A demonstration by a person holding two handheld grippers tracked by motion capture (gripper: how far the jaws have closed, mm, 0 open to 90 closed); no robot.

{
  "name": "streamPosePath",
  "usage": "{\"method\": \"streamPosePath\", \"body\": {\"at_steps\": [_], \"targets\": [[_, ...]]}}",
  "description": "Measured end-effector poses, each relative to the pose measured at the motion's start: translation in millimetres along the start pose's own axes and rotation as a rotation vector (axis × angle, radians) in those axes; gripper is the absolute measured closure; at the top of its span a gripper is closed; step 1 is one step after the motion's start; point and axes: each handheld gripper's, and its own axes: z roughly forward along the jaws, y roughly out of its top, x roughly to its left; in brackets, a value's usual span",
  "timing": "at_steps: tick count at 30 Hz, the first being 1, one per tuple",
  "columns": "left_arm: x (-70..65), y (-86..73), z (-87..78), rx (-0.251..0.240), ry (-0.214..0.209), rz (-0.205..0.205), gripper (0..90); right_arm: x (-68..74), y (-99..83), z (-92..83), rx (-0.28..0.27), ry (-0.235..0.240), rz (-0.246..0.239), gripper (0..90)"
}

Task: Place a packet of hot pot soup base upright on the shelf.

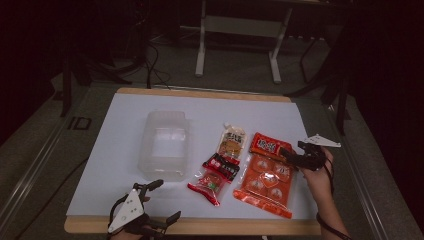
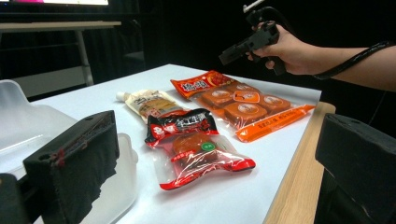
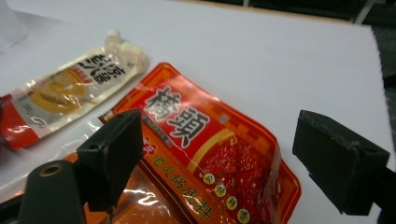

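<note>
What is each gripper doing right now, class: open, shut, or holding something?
Left gripper: open, holding nothing.
Right gripper: open above the large orange packet, holding nothing.

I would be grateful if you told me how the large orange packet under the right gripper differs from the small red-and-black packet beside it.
The large orange plastic packet is much bigger than the small red-and-black plastic packet. The orange packet shows several brown pieces in rows through its clear window; the red-and-black packet shows a single piece. The open right gripper hovers over the orange packet's printed top end; the red-and-black packet lies apart from both grippers. Both lie flat on the white table.
</note>
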Motion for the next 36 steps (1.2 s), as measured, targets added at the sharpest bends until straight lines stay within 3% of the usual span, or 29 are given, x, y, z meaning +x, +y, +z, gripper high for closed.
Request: {"method": "streamPosePath", "body": {"at_steps": [18, 20, 24, 25, 31, 36], "targets": [[0.7, -0.2, -0.1, 0.001, -0.004, -0.014, 0.1, -15.7, -23.7, 28.7, 0.117, -0.058, 0.027, 15.7], [0.5, -0.4, 0.4, 0.005, -0.006, -0.01, 0.1, -17.4, -27.3, 32.1, 0.146, -0.051, 0.032, 15.8], [0.4, -0.6, 0.8, 0.007, -0.007, -0.012, 0.1, -20.7, -31.0, 34.0, 0.151, -0.023, 0.082, 18.0], [0.3, -0.6, 1.1, 0.008, -0.009, -0.011, 0.1, -19.6, -31.0, 33.4, 0.154, -0.01, 0.075, 25.3], [-0.7, -0.8, 2.3, 0.011, -0.013, -0.008, 0.1, -13.7, -29.3, 32.2, 0.164, -0.001, 0.047, 41.2], [-0.9, -0.8, 2.8, 0.013, -0.014, -0.008, 0.1, -8.3, -27.6, 32.7, 0.177, -0.064, 0.026, 56.5]]}}
